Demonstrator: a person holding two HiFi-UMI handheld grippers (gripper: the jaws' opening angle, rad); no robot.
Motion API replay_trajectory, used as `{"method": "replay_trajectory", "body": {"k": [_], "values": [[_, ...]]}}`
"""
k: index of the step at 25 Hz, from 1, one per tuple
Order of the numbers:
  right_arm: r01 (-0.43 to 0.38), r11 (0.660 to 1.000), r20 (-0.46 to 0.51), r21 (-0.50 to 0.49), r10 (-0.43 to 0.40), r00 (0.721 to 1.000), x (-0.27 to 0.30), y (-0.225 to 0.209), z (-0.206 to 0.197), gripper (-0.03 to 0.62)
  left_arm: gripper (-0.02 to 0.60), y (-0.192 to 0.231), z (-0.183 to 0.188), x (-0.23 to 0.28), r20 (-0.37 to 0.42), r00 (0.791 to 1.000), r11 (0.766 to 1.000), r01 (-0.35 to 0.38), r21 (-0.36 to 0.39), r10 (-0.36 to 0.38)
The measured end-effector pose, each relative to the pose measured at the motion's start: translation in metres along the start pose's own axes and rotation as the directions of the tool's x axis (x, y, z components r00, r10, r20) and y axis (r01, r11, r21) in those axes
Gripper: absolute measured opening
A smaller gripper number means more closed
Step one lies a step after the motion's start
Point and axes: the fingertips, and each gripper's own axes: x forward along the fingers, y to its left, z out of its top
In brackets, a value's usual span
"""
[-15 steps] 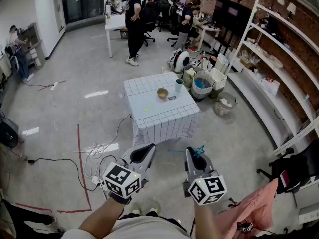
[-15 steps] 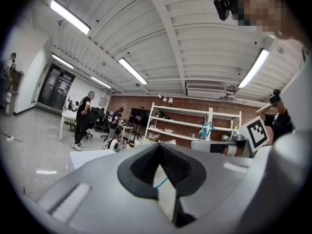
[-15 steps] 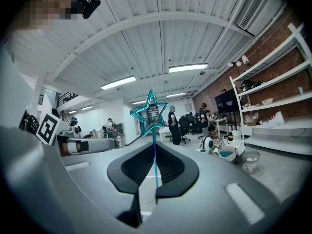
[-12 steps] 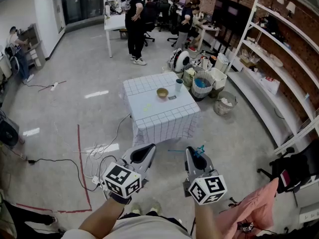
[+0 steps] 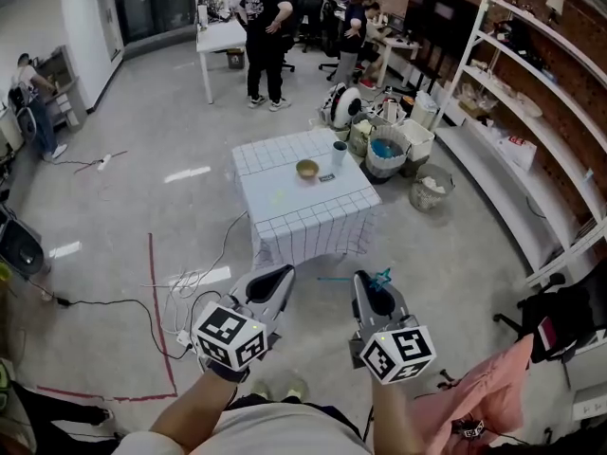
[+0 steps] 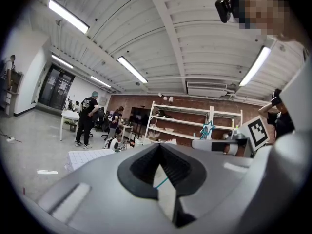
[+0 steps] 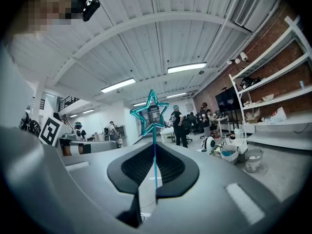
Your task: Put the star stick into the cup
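**Head view with both gripper views: carry stage, before the approach.** Your right claw is clamped on the thin shaft of the star stick. The teal star stands upright just above the claw tips in the right gripper view. In the head view it shows just past the claw's nose. Your left claw is closed, with nothing between its pads. It rides level with the right one, low in the head view.

**Change since the preceding half second.** Both claws keep their places in front of you, and the grip on the stick is unaltered. The surroundings have shifted instead. The bench with its gridded cloth now sits slightly higher in the head view. The standing person in dark clothes has also moved up toward the top edge. This reads as movement of your head or body, not of the stick.

**Meaning for the task.** The stick is secured, so the pick-up can be taken as done. The cup stands at the far right part of the bench beside a bowl, well apart from the star. The whole approach and the insertion are probably still ahead of you. You will need to close on the bench before lowering the shaft into the cup's mouth.
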Motion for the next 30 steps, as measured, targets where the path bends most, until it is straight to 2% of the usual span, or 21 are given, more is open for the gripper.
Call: {"method": "replay_trajectory", "body": {"k": [15, 23, 30], "values": [[0.032, 0.999, 0.036, 0.017, -0.033, 0.999, 0.003, -0.062, 0.014, 0.028, 0.006, -0.008, 0.0, 0.062, -0.016, 1.0, 1.0, 0.006, 0.016, -0.006], [0.07, 0.997, 0.009, 0.015, -0.07, 0.997, 0.042, -0.096, 0.005, 0.028, 0.006, 0.026, -0.007, 0.109, -0.024, 0.999, 1.0, 0.028, -0.008, -0.028], [0.104, 0.994, -0.029, 0.016, -0.103, 0.994, 0.116, -0.13, -0.002, 0.028, 0.006, 0.085, -0.009, 0.169, -0.052, 0.997, 0.999, 0.049, -0.004, -0.049]]}}
